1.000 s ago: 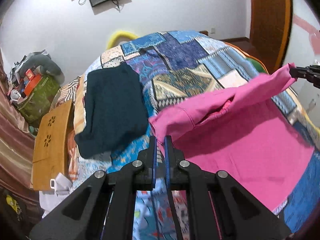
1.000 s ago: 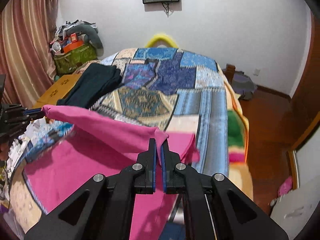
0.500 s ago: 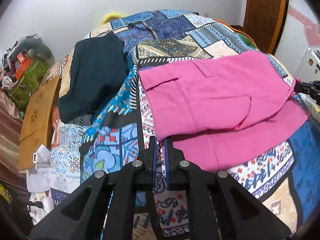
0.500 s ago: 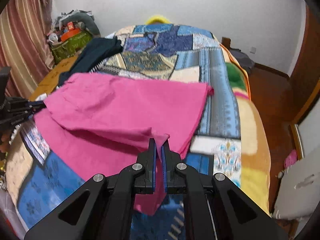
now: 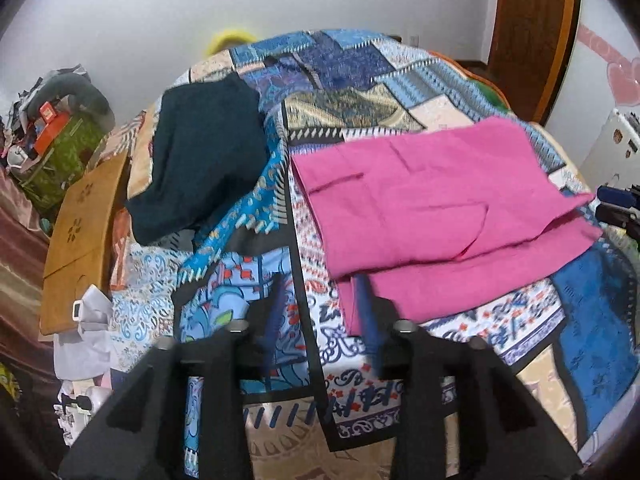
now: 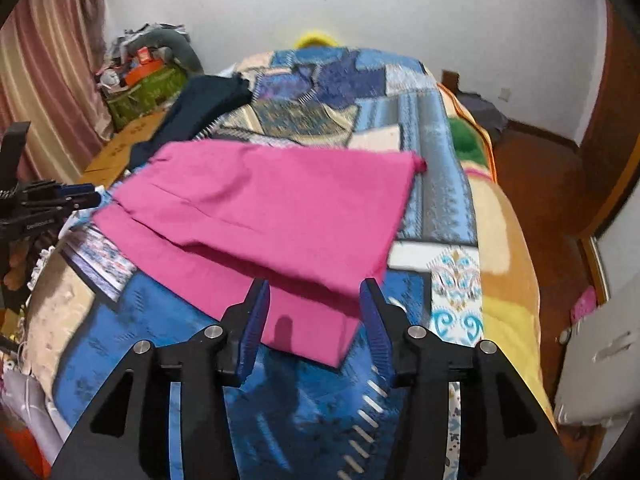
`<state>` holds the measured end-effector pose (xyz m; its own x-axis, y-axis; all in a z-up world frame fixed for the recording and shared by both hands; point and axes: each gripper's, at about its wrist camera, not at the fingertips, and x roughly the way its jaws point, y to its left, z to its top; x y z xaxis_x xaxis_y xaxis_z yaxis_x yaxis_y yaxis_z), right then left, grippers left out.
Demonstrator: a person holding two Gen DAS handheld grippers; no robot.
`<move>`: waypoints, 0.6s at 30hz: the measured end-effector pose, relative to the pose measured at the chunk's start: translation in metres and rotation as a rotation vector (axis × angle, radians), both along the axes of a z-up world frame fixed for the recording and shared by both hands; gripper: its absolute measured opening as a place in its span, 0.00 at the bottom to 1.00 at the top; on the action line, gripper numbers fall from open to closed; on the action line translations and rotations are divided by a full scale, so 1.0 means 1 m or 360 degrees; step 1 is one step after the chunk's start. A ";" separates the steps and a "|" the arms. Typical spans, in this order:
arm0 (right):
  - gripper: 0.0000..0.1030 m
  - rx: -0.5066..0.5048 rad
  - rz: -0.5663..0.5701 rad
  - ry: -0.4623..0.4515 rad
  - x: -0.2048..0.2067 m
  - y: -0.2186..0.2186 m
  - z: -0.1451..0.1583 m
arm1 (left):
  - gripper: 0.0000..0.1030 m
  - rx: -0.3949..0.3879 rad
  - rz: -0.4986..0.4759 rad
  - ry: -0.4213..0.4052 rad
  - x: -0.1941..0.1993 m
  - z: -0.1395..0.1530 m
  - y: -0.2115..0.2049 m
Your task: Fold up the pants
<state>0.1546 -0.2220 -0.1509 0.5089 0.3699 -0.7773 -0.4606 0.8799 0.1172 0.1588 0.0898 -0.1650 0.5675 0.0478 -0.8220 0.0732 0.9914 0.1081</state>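
Note:
The pink pants (image 5: 436,208) lie folded over themselves on the patchwork bedspread (image 5: 248,264), the upper layer set back from the lower one. They also show in the right wrist view (image 6: 280,216). My left gripper (image 5: 320,300) is open and empty just short of the pants' near corner. My right gripper (image 6: 314,304) is open and empty, its fingers straddling the pants' near edge without holding it. Each gripper shows small in the other's view: the right one (image 5: 616,208), the left one (image 6: 60,200).
A dark teal garment (image 5: 200,156) lies on the bed behind the pants to the left. A wooden board (image 5: 80,232) and a cluttered green bin (image 5: 60,152) stand by the bed's left side. A wooden door (image 5: 532,32) is at the right.
Both grippers have opened and let go of the pants. The pants, lifted and carried over a second ago, now lie folded flat on the bed. Both grippers have drawn back slightly.

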 end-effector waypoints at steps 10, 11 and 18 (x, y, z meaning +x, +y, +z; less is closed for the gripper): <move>0.55 -0.0216 0.0315 -0.0060 0.011 0.062 -0.013 | 0.74 0.0041 -0.0152 -0.0078 0.014 0.017 -0.036; 0.55 -0.0243 0.0345 -0.0021 0.015 0.066 -0.019 | 0.77 0.0047 -0.0173 -0.0059 0.017 0.013 -0.041; 0.52 -0.0199 0.0381 0.0084 0.037 0.076 -0.034 | 0.79 0.0069 -0.0247 0.0118 0.038 -0.023 -0.062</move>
<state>0.1913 -0.1459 -0.1849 0.3762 0.3744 -0.8475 -0.6531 0.7560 0.0440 0.1963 0.0281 -0.1876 0.5084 0.0003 -0.8611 0.2345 0.9621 0.1389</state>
